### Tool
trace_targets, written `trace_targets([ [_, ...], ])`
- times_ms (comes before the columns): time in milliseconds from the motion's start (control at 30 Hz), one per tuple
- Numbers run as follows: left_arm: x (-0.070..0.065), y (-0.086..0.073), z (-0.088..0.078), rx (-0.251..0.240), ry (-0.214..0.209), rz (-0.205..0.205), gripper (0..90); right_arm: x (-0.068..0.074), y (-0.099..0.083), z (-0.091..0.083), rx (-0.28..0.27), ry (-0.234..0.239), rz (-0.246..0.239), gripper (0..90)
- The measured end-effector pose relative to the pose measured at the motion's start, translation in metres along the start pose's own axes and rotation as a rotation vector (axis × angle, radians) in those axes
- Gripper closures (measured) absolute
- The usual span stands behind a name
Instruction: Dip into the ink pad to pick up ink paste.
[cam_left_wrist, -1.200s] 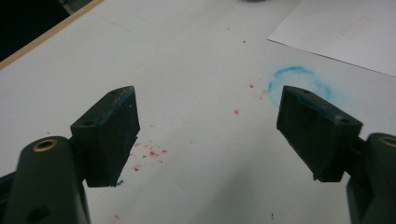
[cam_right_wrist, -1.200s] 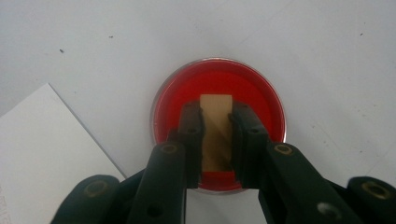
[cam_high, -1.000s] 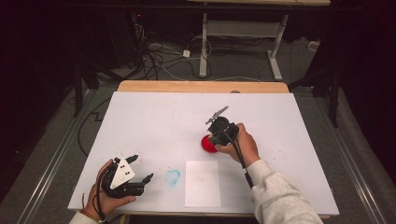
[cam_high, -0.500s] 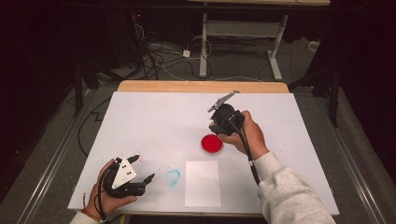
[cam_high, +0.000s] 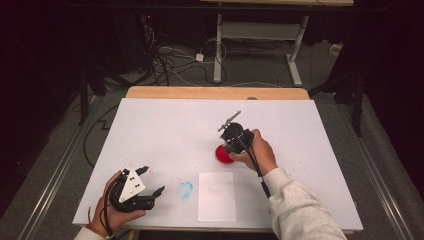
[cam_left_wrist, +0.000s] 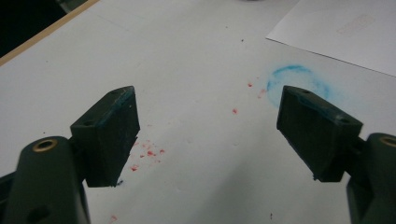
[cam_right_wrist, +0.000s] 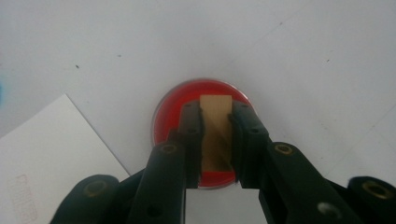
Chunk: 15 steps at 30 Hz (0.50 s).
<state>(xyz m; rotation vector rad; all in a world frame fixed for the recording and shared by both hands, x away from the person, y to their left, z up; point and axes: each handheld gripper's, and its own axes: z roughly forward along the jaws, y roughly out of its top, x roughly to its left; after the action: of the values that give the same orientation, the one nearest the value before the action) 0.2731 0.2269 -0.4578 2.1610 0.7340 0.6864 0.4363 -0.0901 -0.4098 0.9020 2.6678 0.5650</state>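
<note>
In the high view the right gripper (cam_high: 231, 134) and the hand (cam_high: 257, 152) holding it cover much of the red dish (cam_high: 222, 155), so just its near-left part shows past the gripper body. What the fingers hold cannot be made out from that height. The right gripper view settles it: the two black fingers (cam_right_wrist: 191, 140) are drawn narrow and clamp a small tan block (cam_right_wrist: 215, 128), perhaps a stamp or sponge, directly above the round dish of red paint (cam_right_wrist: 168, 112). The block's lower end is lost in shadow between the fingers, so whether it touches the paint cannot be told. A corner of the white paper sheet (cam_right_wrist: 51, 144) enters that view at the lower left, cut off by the edge.

The left gripper (cam_high: 145, 182) rests low at the near-left of the white tabletop (cam_high: 165, 130), held in the left hand (cam_high: 112, 210). Its fingers (cam_left_wrist: 109, 135) stand wide apart and hold nothing. Between them lies bare tabletop with red specks (cam_left_wrist: 148, 153); a faint blue ring-shaped smear (cam_left_wrist: 299, 79) sits just beyond the right finger, partly hidden by it. The paper sheet (cam_high: 217, 196) lies just right of the smear (cam_high: 185, 189), at the near edge, close to the dish.
</note>
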Motion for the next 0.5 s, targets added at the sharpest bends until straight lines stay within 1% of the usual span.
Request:
trace_targets([
  [33, 0.0, 0.0, 0.0, 0.005, 0.002, 0.005, 20.6, 0.0, 0.0, 0.003, 0.008, 0.002, -0.001, 76.0],
  [133, 0.001, 0.0, 0.0, 0.001, 0.001, -0.001, 20.6, 0.0, -0.001, 0.007, 0.013, 0.013, -0.002, 76.0],
  [167, 0.001, -0.001, 0.0, 0.003, 0.002, 0.001, 20.6, 0.002, -0.002, 0.011, 0.028, 0.008, -0.005, 76.0],
  [200, 0.001, -0.001, 0.0, 0.001, 0.0, -0.003, 20.6, 0.002, -0.002, 0.011, 0.028, 0.008, -0.005, 76.0],
  [233, 0.001, -0.001, 0.0, 0.006, 0.001, 0.002, 20.6, 0.002, -0.002, 0.013, 0.032, 0.01, -0.004, 76.0],
  [267, 0.001, -0.001, 0.001, 0.004, 0.0, 0.0, 20.6, 0.003, -0.003, 0.015, 0.043, 0.005, -0.007, 76.0],
  [300, 0.001, -0.001, 0.0, 0.002, -0.002, -0.001, 20.6, 0.003, -0.003, 0.018, 0.049, 0.011, -0.006, 76.0],
  [367, 0.001, -0.001, 0.0, 0.007, 0.002, 0.001, 20.6, 0.003, -0.005, 0.02, 0.042, 0.016, 0.001, 76.0],
  [400, 0.001, -0.001, 0.0, 0.009, 0.001, 0.003, 20.6, 0.002, -0.005, 0.02, 0.044, 0.011, 0.0, 76.1],
  [433, 0.001, -0.001, 0.0, 0.01, 0.002, 0.003, 20.6, 0.002, -0.006, 0.02, 0.038, 0.019, 0.008, 76.1],
  [467, 0.0, 0.0, 0.001, 0.006, 0.002, 0.001, 20.6, 0.003, -0.007, 0.021, 0.033, 0.018, 0.015, 76.2],
  [500, 0.0, 0.0, 0.001, 0.006, 0.0, 0.003, 20.6, 0.003, -0.008, 0.021, 0.027, 0.013, 0.01, 76.2],
])
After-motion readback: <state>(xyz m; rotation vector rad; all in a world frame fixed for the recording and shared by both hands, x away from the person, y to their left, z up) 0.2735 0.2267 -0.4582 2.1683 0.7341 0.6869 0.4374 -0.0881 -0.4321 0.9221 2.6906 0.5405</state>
